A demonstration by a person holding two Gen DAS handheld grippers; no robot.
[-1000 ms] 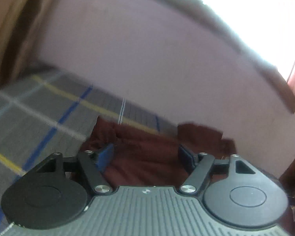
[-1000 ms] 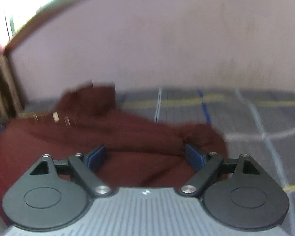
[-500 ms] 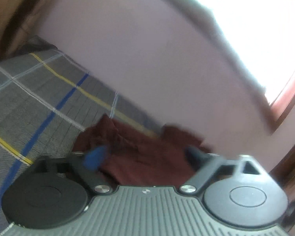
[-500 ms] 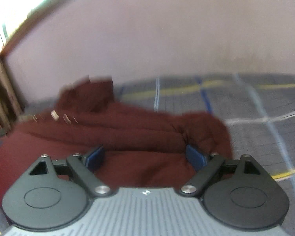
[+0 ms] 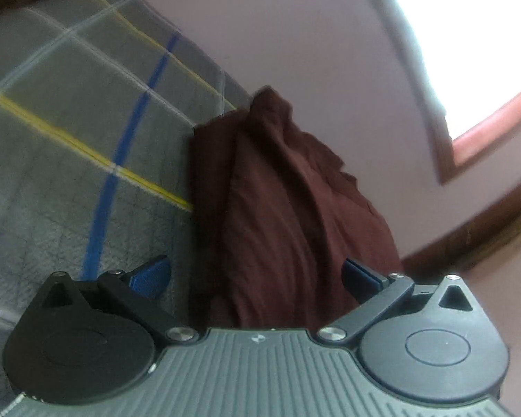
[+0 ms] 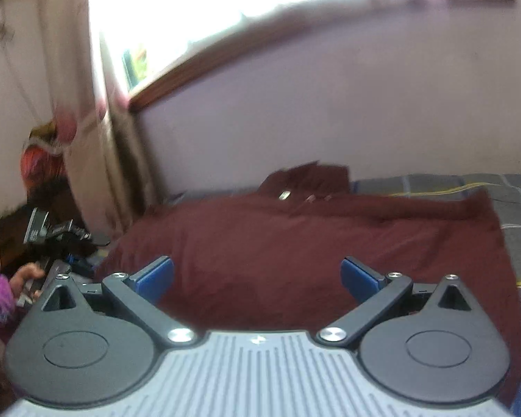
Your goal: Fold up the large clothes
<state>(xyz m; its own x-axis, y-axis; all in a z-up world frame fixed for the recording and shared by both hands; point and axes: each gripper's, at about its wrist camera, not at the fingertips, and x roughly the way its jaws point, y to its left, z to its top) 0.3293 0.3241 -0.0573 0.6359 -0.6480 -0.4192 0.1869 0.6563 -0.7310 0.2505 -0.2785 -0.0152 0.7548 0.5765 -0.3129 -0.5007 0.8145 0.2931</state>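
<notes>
Maroon garment [image 6: 316, 243] lies on bed [image 5: 52, 173] by far wall, partly folded, rumpled. Your left gripper [image 5: 257, 274] spread wide, empty; right gripper [image 6: 257, 274] opening, empty. Further folds, smoothing likely left.

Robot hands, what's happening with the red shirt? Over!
Left gripper open; right gripper opening, both empty. Maroon garment on checked blanket. Nothing blocking.

Lilac wall [image 6: 330, 104], bright window [image 6: 225, 7] — beige curtain [image 6: 83, 139]
</notes>
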